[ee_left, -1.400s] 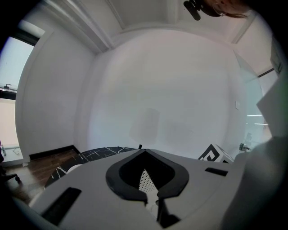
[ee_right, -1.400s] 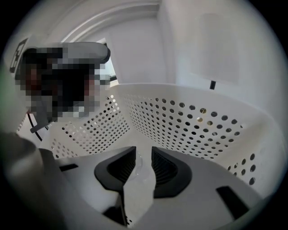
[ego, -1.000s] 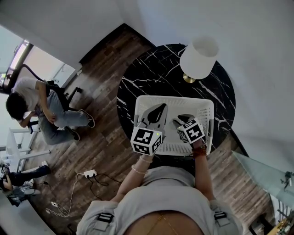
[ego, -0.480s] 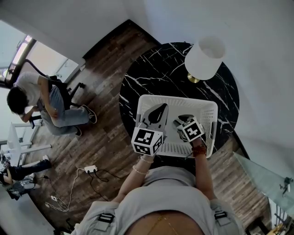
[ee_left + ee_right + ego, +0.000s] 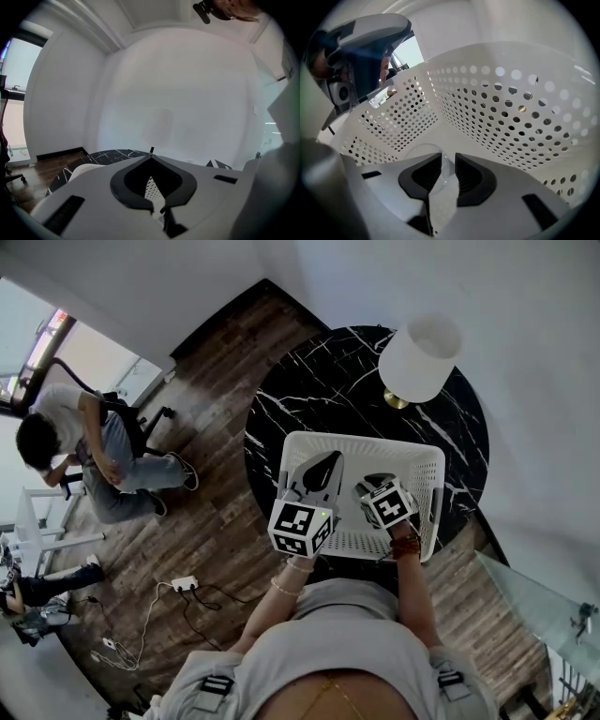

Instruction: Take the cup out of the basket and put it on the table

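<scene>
While the left claw [image 5: 151, 158] hangs closed, the right claw [image 5: 448, 168] pinches the cup [image 5: 423, 157] inside the basket [image 5: 497, 108].

One basket [image 5: 361, 443], one cup [image 5: 421, 153], one table [image 5: 309, 395], one lamp [image 5: 419, 357], two grippers [image 5: 151, 158] [image 5: 447, 161].

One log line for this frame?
stage: grasp | right hand-held gripper: shut on cup rim, inside basket | left hand-held gripper: shut, empty | cup not yet on table
</scene>
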`<state>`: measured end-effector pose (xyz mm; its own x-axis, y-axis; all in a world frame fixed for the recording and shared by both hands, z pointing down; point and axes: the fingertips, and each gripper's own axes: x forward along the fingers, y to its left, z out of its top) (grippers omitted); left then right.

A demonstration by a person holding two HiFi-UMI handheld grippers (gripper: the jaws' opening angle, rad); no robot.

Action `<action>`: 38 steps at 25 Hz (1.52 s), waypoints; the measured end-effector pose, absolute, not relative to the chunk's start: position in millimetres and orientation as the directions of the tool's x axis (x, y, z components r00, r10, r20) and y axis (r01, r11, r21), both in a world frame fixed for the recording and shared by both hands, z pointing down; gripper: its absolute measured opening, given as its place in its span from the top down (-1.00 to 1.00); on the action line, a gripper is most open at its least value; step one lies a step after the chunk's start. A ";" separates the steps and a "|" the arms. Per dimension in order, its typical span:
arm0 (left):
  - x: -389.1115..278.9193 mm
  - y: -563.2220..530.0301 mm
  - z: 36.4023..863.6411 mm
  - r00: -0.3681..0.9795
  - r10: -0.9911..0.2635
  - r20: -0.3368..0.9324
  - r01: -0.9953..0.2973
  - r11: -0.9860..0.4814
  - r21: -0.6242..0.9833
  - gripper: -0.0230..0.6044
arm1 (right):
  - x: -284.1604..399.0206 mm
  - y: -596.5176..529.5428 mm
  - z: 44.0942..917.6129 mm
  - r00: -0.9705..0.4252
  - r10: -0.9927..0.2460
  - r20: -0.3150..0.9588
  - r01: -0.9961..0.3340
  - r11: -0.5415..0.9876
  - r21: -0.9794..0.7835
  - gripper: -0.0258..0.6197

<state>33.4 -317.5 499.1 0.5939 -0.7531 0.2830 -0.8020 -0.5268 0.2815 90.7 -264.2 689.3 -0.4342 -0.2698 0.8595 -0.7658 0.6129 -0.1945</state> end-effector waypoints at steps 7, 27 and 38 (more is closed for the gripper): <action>32.4 -313.5 494.4 0.594 -0.757 0.274 -0.802 -0.529 0.278 0.91 | 99.0 -263.4 686.1 -0.427 -0.290 0.857 -0.783 0.592 -0.190 0.66; 29.5 -311.3 494.2 0.593 -0.757 0.273 -0.802 -0.526 0.283 0.91 | 99.0 -262.5 683.6 -0.484 -0.297 0.823 -0.777 0.579 -0.247 0.73; 30.9 -312.1 496.1 0.596 -0.753 0.279 -0.800 -0.527 0.287 0.91 | 96.4 -263.6 678.2 -0.527 -0.300 0.795 -0.769 0.566 -0.296 0.74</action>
<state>30.9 -312.1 496.1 0.5962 -0.7527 0.2792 -0.7999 -0.5273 0.2867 96.4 -263.6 678.2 -0.5273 -0.3001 0.7949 -0.7691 0.5662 -0.2964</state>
